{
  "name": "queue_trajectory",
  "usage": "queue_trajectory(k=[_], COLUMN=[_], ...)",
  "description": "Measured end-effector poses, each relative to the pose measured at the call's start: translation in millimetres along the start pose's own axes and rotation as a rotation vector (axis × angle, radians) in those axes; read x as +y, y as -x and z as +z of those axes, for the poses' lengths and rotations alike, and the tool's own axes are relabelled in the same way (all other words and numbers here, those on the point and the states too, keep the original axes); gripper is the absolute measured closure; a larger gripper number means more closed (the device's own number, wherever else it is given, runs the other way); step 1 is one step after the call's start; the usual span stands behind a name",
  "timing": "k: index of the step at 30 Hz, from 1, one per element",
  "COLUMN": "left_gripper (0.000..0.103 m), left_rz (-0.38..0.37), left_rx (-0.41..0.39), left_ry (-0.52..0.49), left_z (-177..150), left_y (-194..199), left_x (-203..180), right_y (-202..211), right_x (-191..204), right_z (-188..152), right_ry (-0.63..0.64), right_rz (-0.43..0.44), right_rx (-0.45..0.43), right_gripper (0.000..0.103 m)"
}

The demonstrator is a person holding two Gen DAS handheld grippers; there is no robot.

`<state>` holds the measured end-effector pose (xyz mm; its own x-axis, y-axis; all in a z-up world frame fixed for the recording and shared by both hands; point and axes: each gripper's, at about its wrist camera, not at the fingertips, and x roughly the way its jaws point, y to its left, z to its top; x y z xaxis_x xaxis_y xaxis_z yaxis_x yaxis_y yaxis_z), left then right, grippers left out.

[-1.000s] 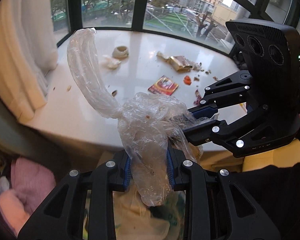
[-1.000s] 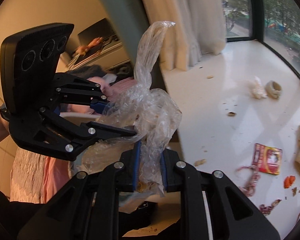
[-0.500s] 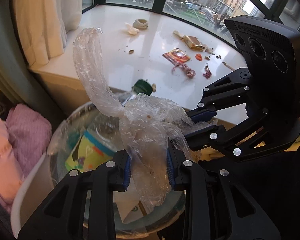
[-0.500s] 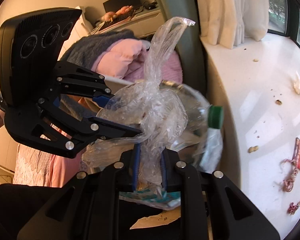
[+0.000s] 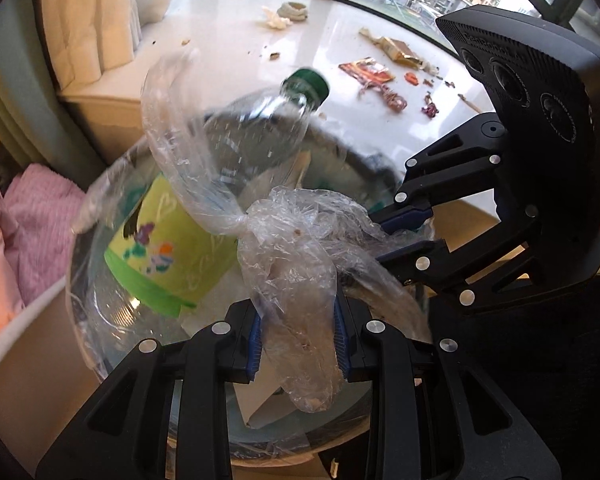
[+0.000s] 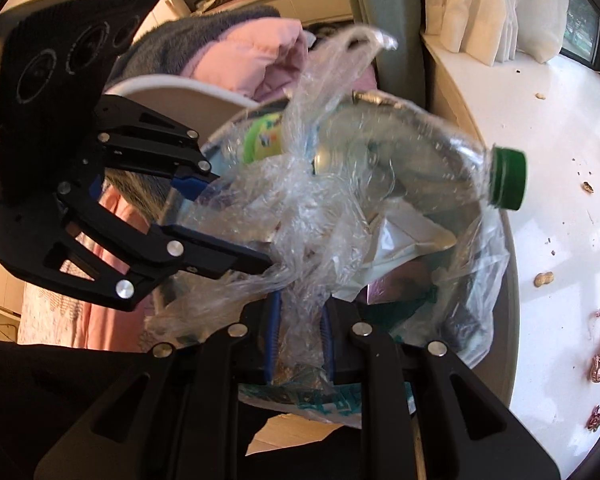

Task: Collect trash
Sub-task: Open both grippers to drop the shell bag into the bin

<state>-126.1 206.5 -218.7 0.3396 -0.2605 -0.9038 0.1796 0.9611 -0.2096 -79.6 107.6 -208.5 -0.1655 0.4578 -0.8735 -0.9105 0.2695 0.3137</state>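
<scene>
A crumpled clear plastic bag (image 5: 296, 236), knotted with a long loop sticking up, hangs between both grippers. My left gripper (image 5: 298, 340) is shut on its lower tail. My right gripper (image 5: 379, 236) pinches its other side from the right. In the right wrist view the right gripper (image 6: 300, 332) clamps the bag (image 6: 311, 216) and the left gripper (image 6: 236, 224) grips it from the left. Just below is a trash bin (image 5: 84, 264) lined with clear film. It holds a clear bottle with a green cap (image 5: 305, 84) and a yellow-green paper cup (image 5: 160, 256).
The white table (image 5: 228, 20) behind the bin carries a red wrapper (image 5: 365, 72), a gold wrapper (image 5: 399, 48), a tissue (image 5: 276, 22), crumbs and peanuts (image 6: 543, 278). Pink blankets (image 5: 28, 216) lie left of the bin, with white curtains (image 5: 100, 12) above them.
Both grippers, still holding the bag, moved off the table edge and down over the bin. The bin, bottle and cup now fill the view and the table has receded.
</scene>
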Motion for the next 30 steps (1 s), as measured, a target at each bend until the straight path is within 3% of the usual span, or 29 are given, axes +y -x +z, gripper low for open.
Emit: queue_trajectory(k=[11, 17, 19, 21, 27, 30], left_gripper=[0.076, 0.07, 0.061, 0.049, 0.041, 0.026], left_rz=[-0.005, 0.012, 0.018, 0.034, 0.057, 0.08], left_rx=[0.011, -0.005, -0.015, -0.028, -0.08, -0.11], left_ry=[0.023, 0.017, 0.018, 0.017, 0.044, 0.061], left_z=[-16, -18, -19, -19, -19, -16], left_y=[-15, -8, -4, 1, 23, 36], left_x=[9, 9, 9, 9, 17, 21], right_y=[-31, -30, -27, -22, -4, 11], right_x=[6, 12, 15, 17, 11, 5], right_z=[0, 2, 2, 0, 0, -1], right_ry=[0.054, 0.093, 0.101, 0.102, 0.084, 0.067], right_rz=[-0.03, -0.035, -0.041, -0.047, -0.086, -0.1], right_rx=[0.067, 0.064, 0.062, 0.052, 0.013, -0.019], right_gripper=[0.084, 0.084, 0.077, 0.054, 0.044, 0.033])
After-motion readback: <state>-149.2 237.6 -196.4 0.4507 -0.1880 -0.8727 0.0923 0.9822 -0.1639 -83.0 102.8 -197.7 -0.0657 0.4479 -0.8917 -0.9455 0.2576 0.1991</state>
